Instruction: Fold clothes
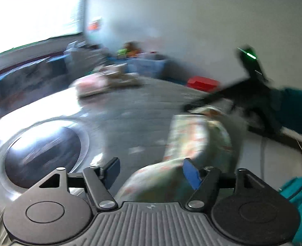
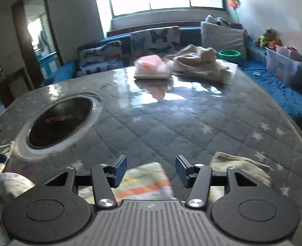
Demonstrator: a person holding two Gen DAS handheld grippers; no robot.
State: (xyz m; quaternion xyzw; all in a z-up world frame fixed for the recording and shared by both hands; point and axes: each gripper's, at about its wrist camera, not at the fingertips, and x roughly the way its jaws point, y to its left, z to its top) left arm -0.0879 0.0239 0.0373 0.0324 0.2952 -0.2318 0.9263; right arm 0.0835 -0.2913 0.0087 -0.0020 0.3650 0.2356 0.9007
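Note:
A pale patterned garment (image 1: 194, 143) with green and orange patches lies bunched on the quilted grey table, blurred by motion. My left gripper (image 1: 151, 172) is open above its near end, blue pads apart with cloth showing between them. The right gripper's black body (image 1: 251, 94) hovers over the garment's far end in the left wrist view. In the right wrist view the same garment (image 2: 144, 180) lies under my open right gripper (image 2: 151, 171), and nothing is pinched between its pads. More of the garment (image 2: 9, 182) shows at the left edge.
A round dark inset (image 2: 60, 121) with a metal rim sits in the table's left part. A pink folded pile (image 2: 153, 67) and a beige cloth heap (image 2: 200, 63) lie at the far side. A greenish cloth (image 2: 241, 164) lies near right. Blue sofa (image 2: 284, 94), cushions and a storage bin (image 2: 282, 63) surround the table.

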